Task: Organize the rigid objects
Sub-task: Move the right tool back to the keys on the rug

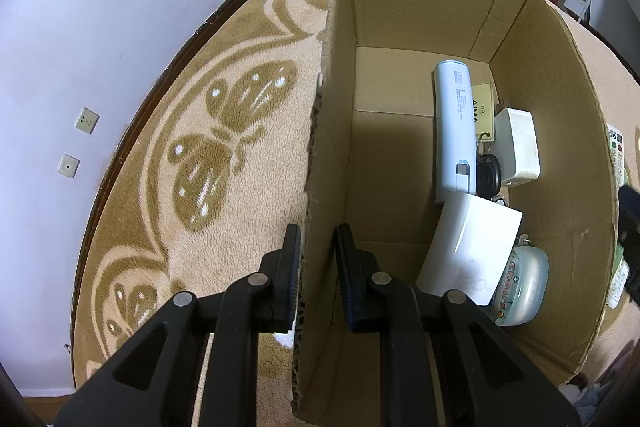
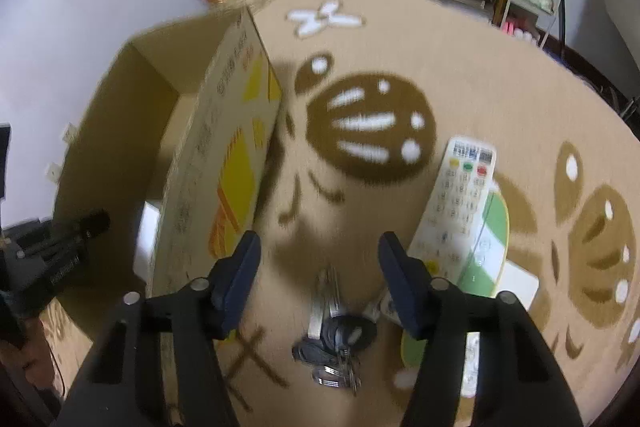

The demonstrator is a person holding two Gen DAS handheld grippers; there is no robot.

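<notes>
Cardboard box is showing plain brown inside; its outer wall is carrying yellow-orange panels and dark print. Inside box: pale blue tube with dark text, white block, white card, pale blue-green case with colourful lettering, black round piece. Carpet around box is showing beige with brown butterfly motifs and white spots. Right of box: white remote with yellow, green, red buttons, overlapping a green-and-white disc; dark keys looking black and silver.

Left gripper astride cardboard box wall
</notes>
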